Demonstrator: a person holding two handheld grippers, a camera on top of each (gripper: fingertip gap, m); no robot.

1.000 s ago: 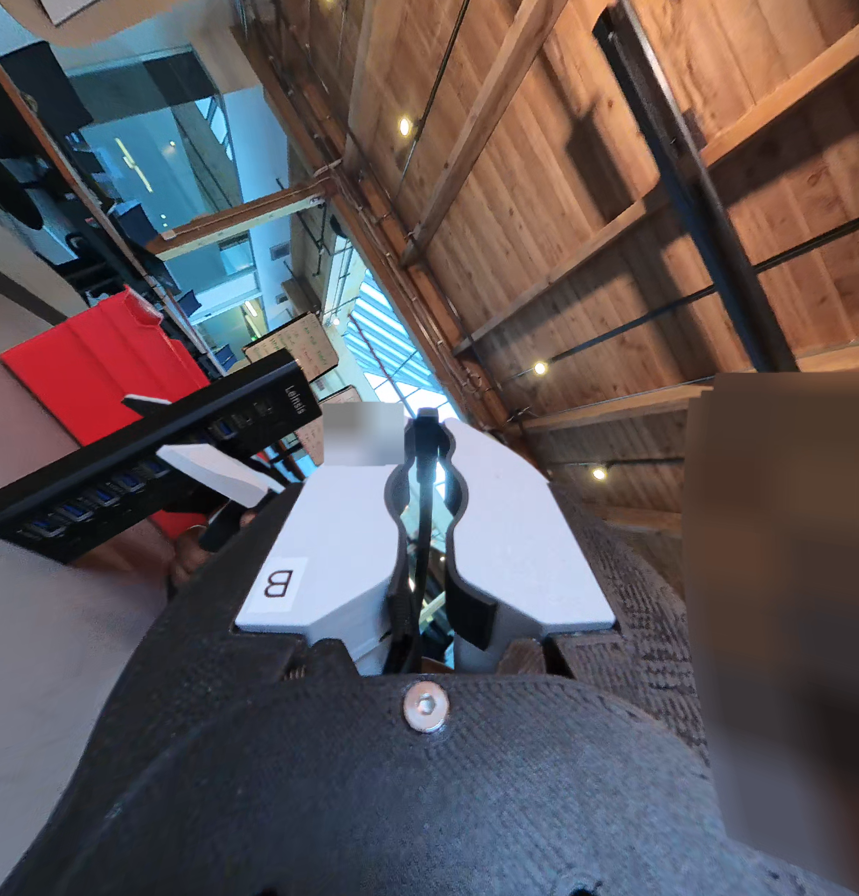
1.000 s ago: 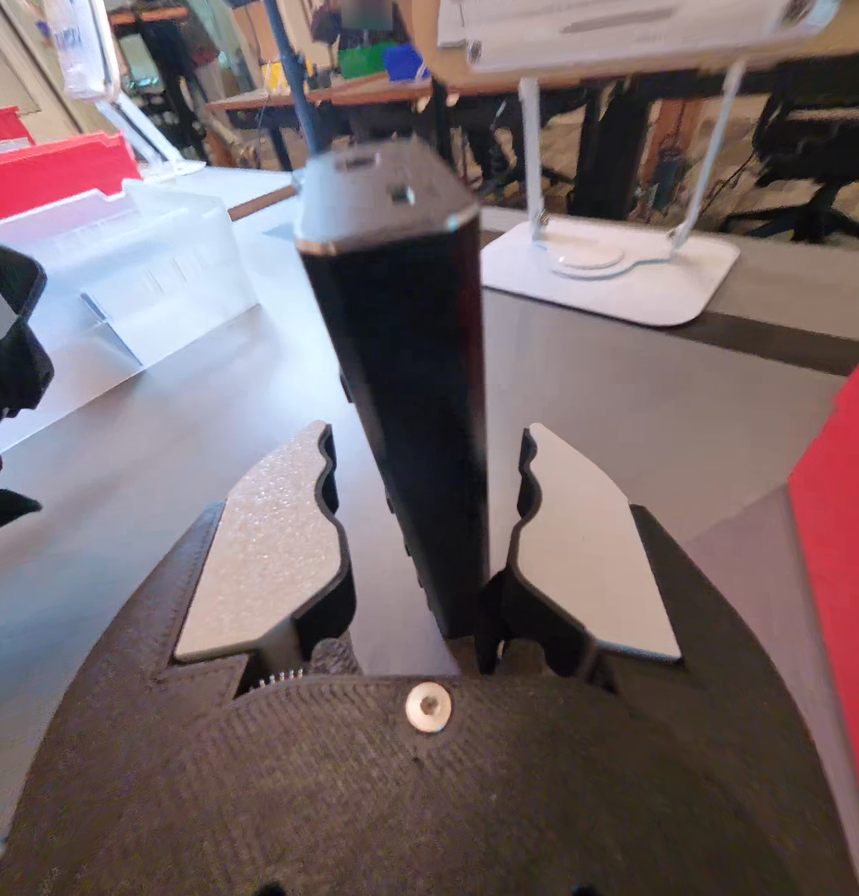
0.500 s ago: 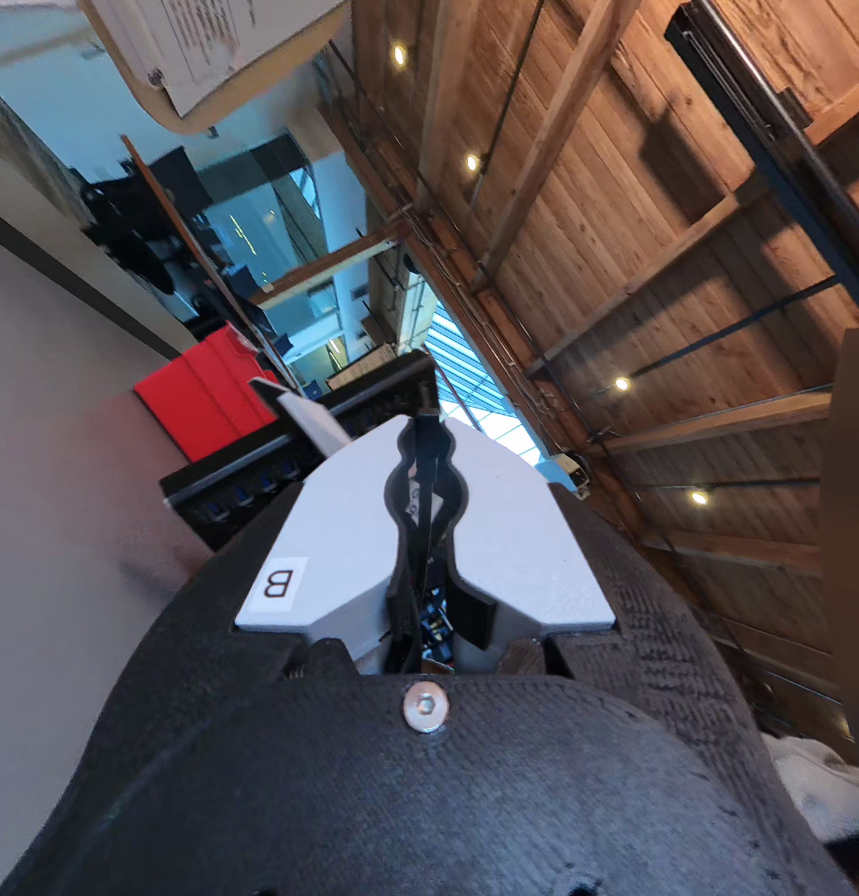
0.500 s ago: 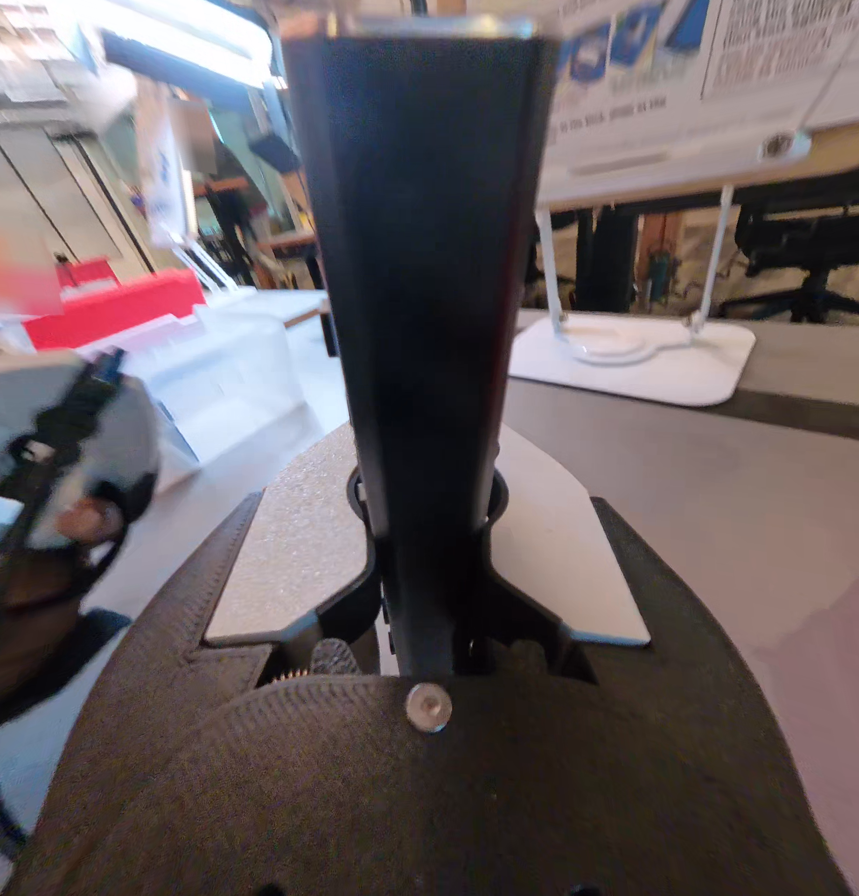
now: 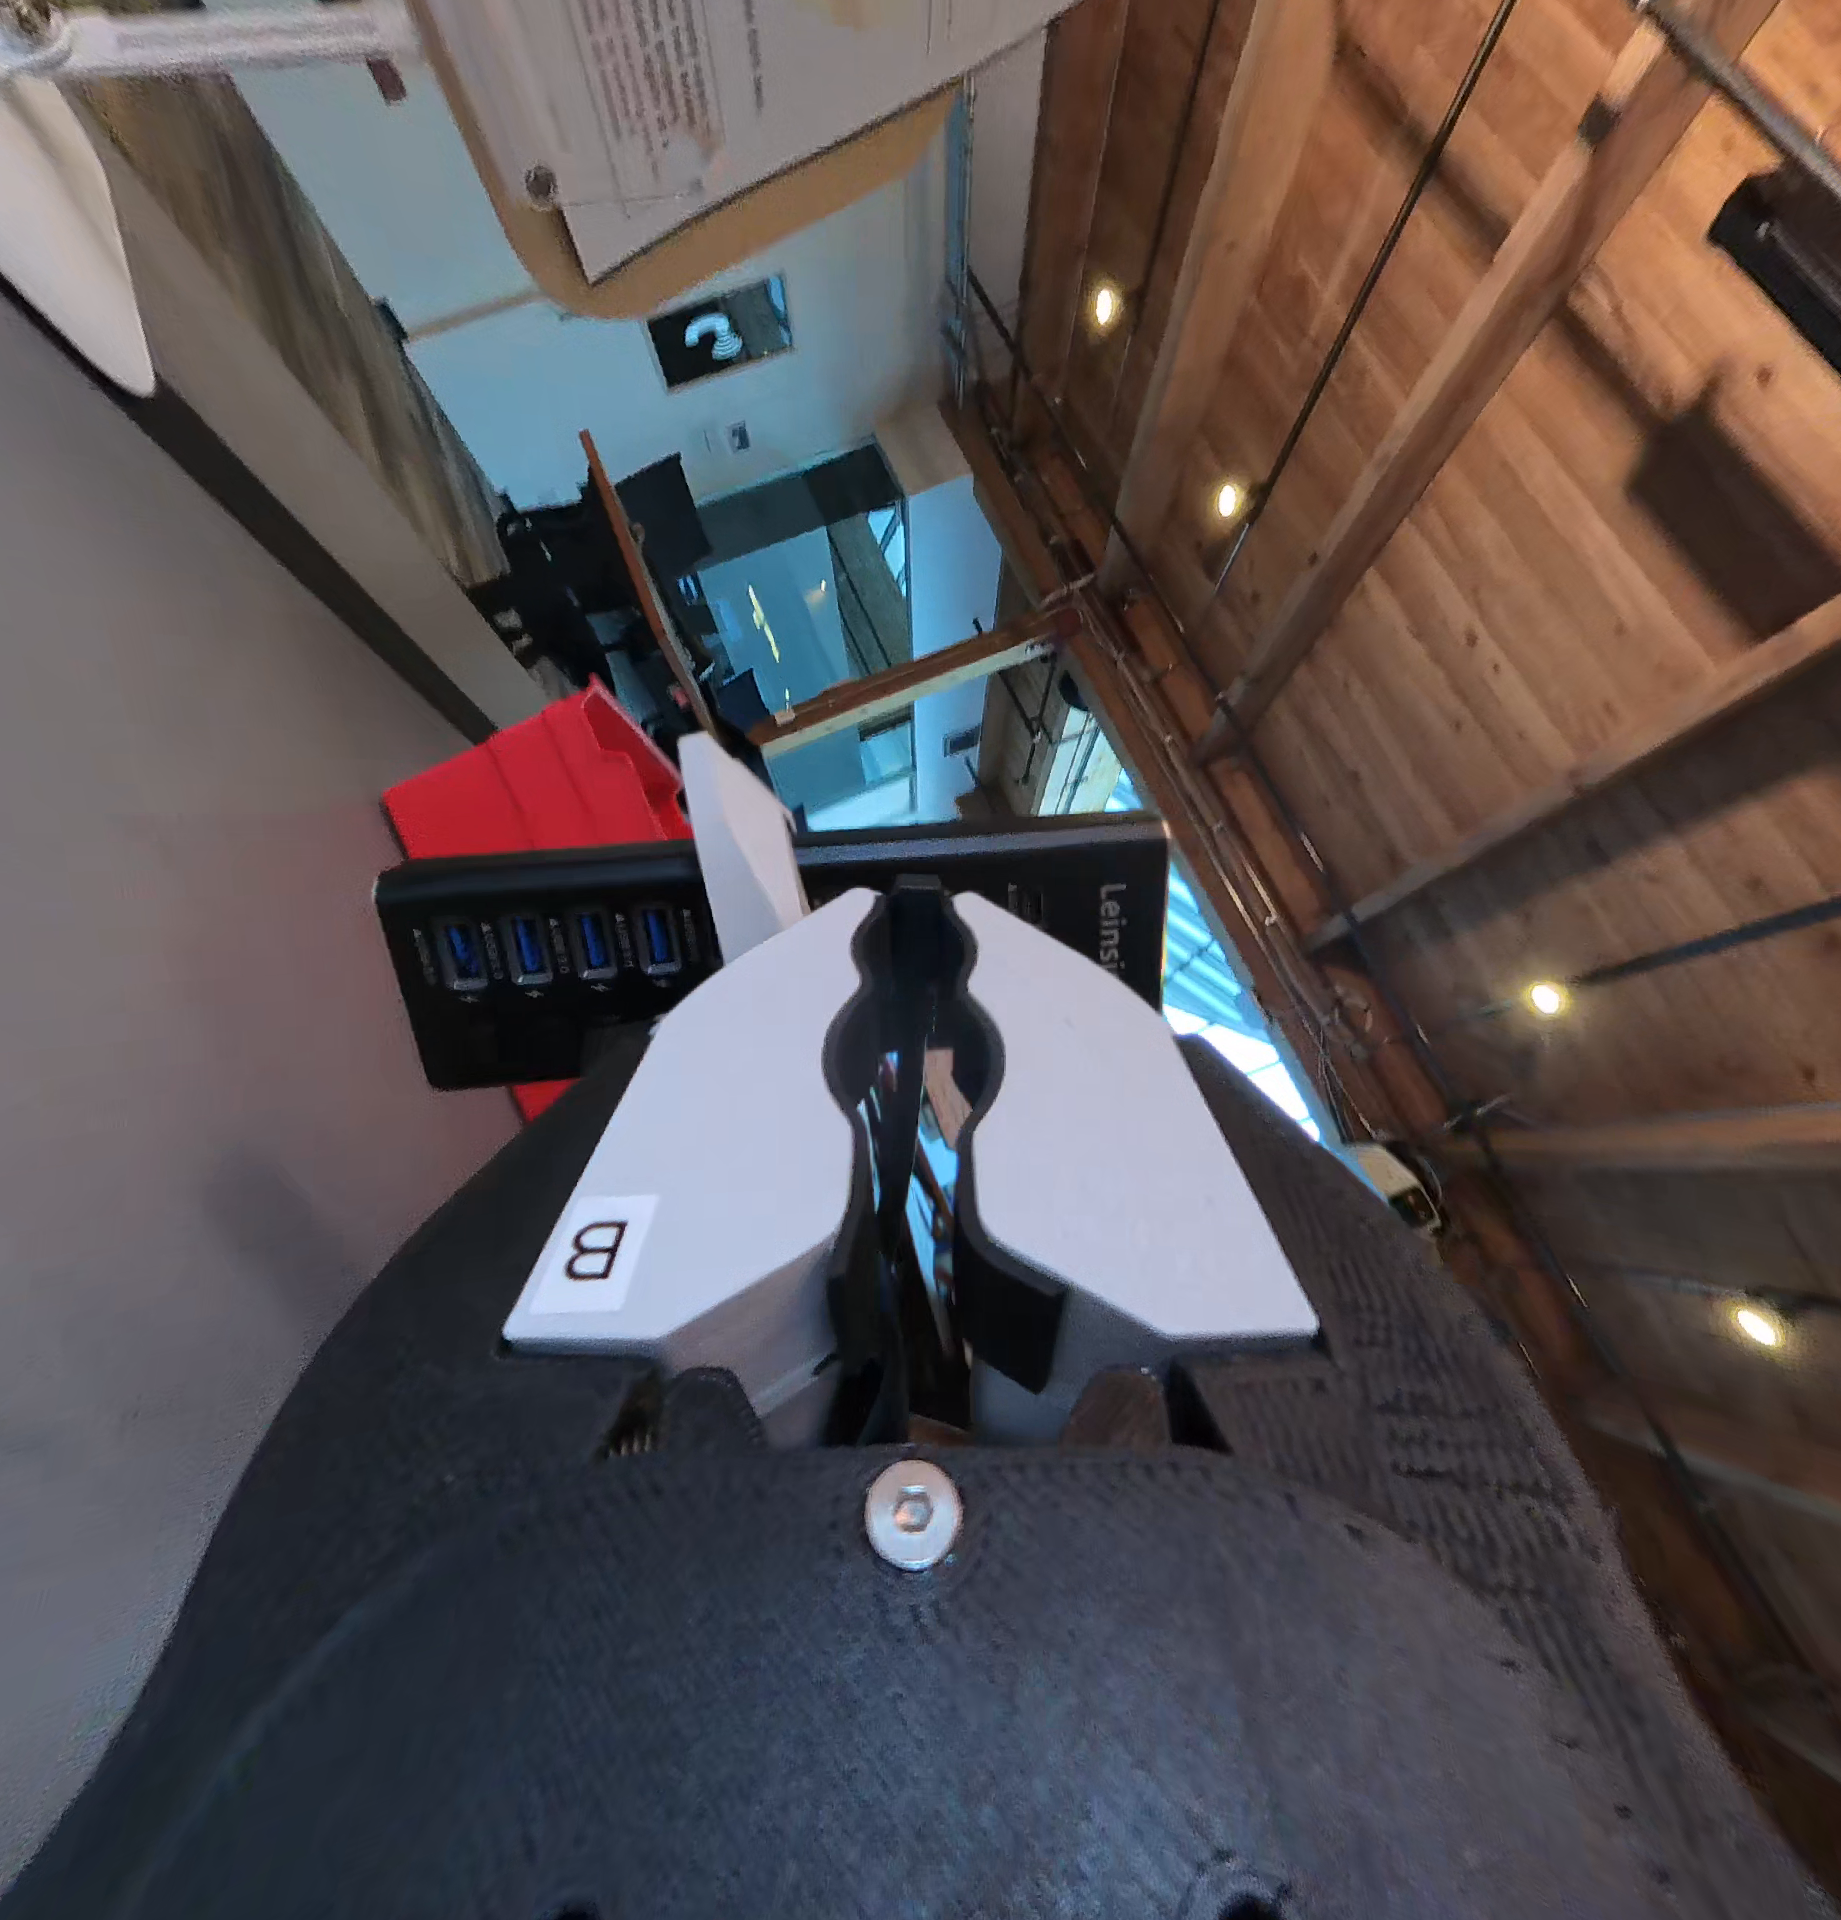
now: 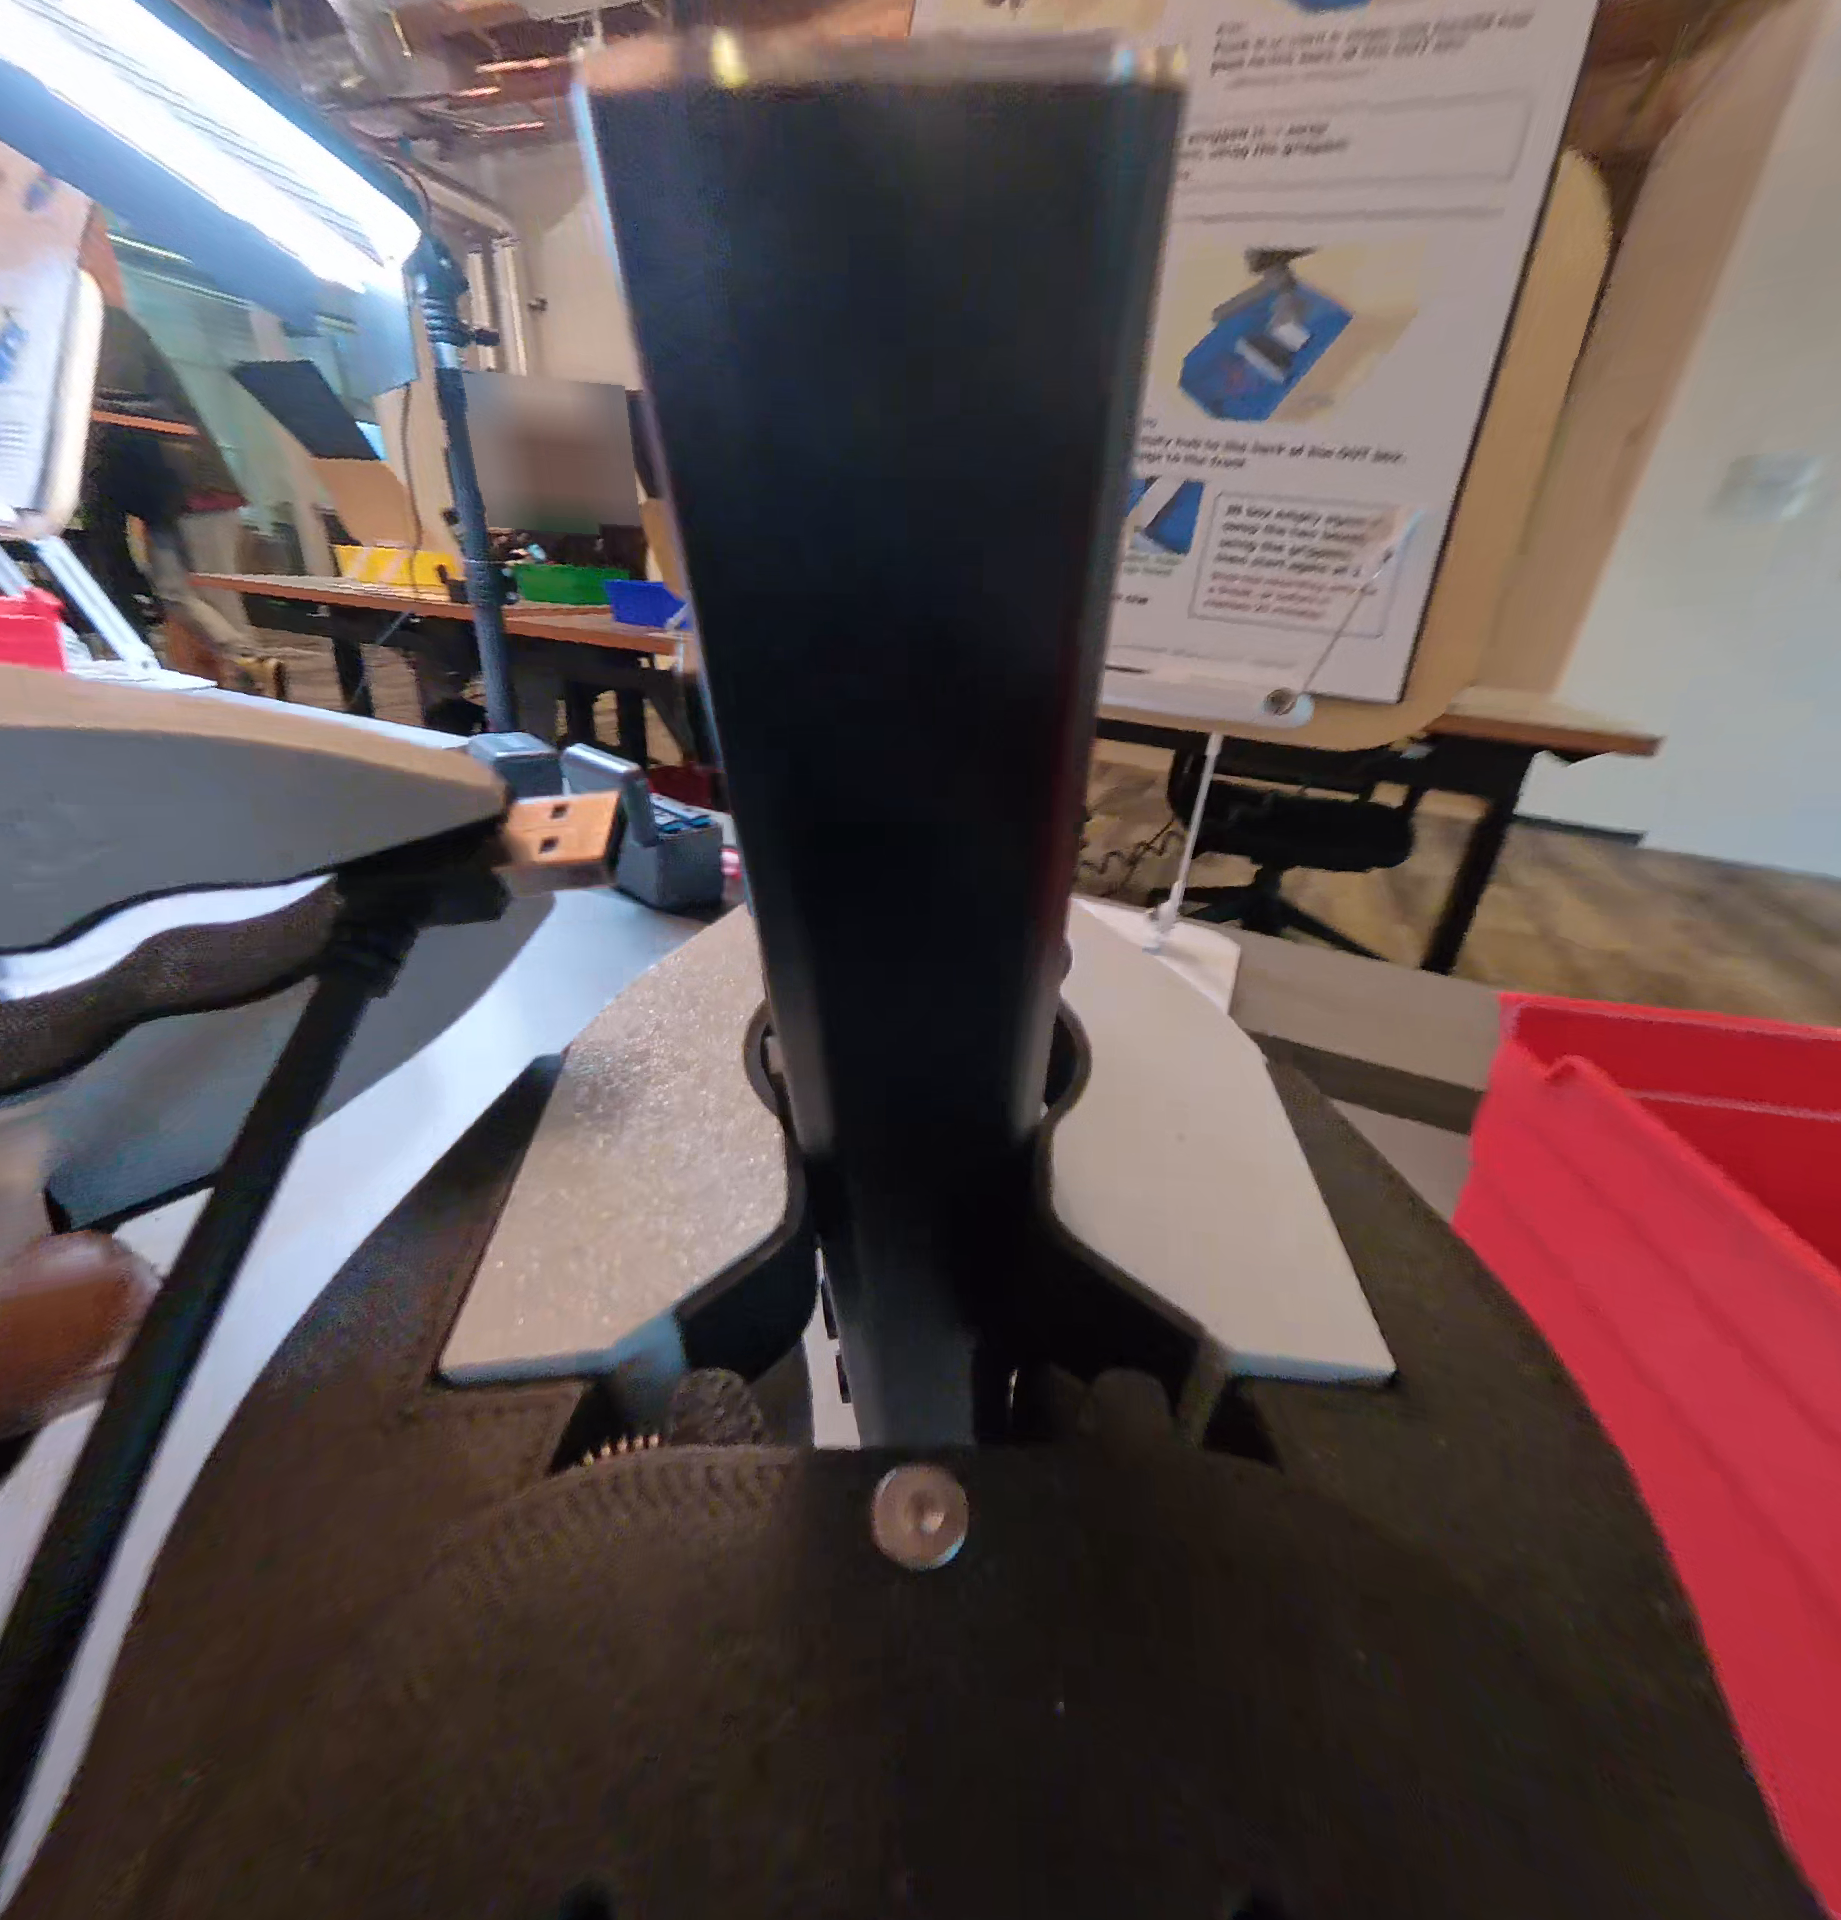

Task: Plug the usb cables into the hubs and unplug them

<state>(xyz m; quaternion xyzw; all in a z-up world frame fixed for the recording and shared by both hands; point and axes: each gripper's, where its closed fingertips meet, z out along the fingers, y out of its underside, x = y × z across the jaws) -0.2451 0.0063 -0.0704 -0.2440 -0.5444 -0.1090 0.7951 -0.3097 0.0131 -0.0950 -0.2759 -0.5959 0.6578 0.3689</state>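
My right gripper [image 6: 916, 1049] is shut on a long black USB hub [image 6: 885, 520] and holds it up off the table, pointing away from me. The hub also shows in the left wrist view [image 5: 542, 945], with its row of blue ports facing my left gripper. My left gripper [image 5: 916, 904] is shut on a black USB cable [image 5: 900, 1101]. In the right wrist view the left gripper [image 6: 199, 831] comes in from the left, and the cable's metal plug [image 6: 563, 836] sticks out of its tip, a short way left of the hub. The black cable [image 6: 261, 1122] hangs down from it.
A red bin [image 6: 1674, 1247] stands at the right on the grey table [image 6: 1352, 1008]; it also shows behind the hub in the left wrist view [image 5: 542, 779]. A white stand holds an instruction board [image 6: 1311, 364] behind. A small grey block [image 6: 667, 842] sits beyond the plug. Spacing between my two grippers at the tips: around 7 cm.
My right gripper has closed on the hub and lifted it upright. My left gripper has swung round with the cable, so the plug now points at the hub's ports from close by.
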